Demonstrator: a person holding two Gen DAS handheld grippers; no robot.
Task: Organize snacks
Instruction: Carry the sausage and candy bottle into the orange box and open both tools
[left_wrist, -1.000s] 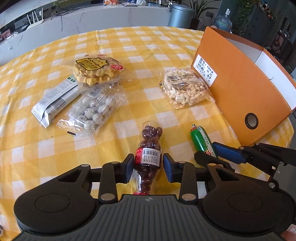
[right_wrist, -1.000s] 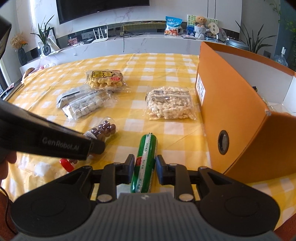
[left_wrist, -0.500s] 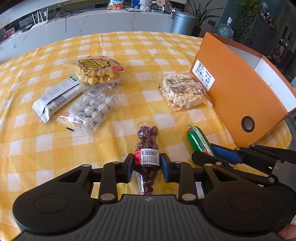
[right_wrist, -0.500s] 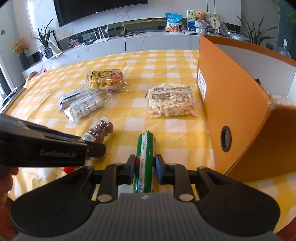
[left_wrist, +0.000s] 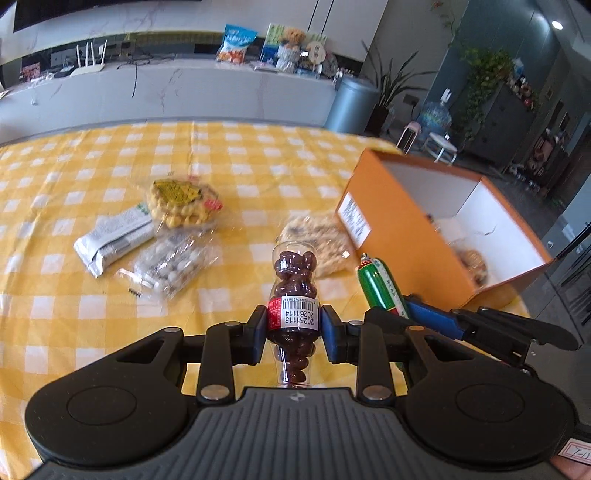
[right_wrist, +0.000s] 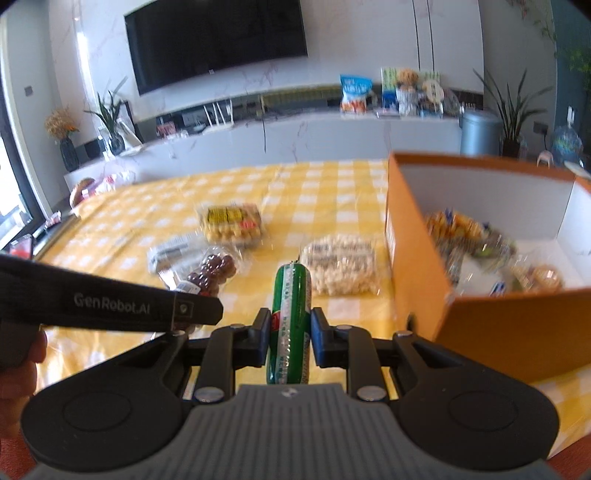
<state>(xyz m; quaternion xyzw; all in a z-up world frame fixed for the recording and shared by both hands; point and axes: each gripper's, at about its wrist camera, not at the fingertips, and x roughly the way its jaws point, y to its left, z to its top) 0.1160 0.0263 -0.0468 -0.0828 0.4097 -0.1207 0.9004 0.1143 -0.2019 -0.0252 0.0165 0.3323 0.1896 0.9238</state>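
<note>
My left gripper (left_wrist: 293, 326) is shut on a clear bottle of chocolate balls (left_wrist: 294, 291), held by its labelled waist above the yellow checked tablecloth (left_wrist: 74, 310). My right gripper (right_wrist: 289, 332) is shut on a green sausage stick (right_wrist: 290, 314), also lifted off the cloth. Each held snack shows in the other view too: the sausage stick (left_wrist: 382, 288) to the right of the bottle, the bottle (right_wrist: 212, 275) to the left of the sausage. An open orange box (right_wrist: 413, 266) with several snacks inside stands at the right.
On the cloth lie a yellow cookie pack (left_wrist: 181, 203), a silver wrapper (left_wrist: 114, 240), a clear bag of pale round sweets (left_wrist: 170, 264) and a bag of white puffs (right_wrist: 341, 264). A person's thumb (right_wrist: 18, 365) shows at the left edge. A counter lies beyond the table.
Both grippers have risen with their snacks, lifting bottle and sausage off the cloth. The views have tilted up, so the box's inside and the room behind now show.
</note>
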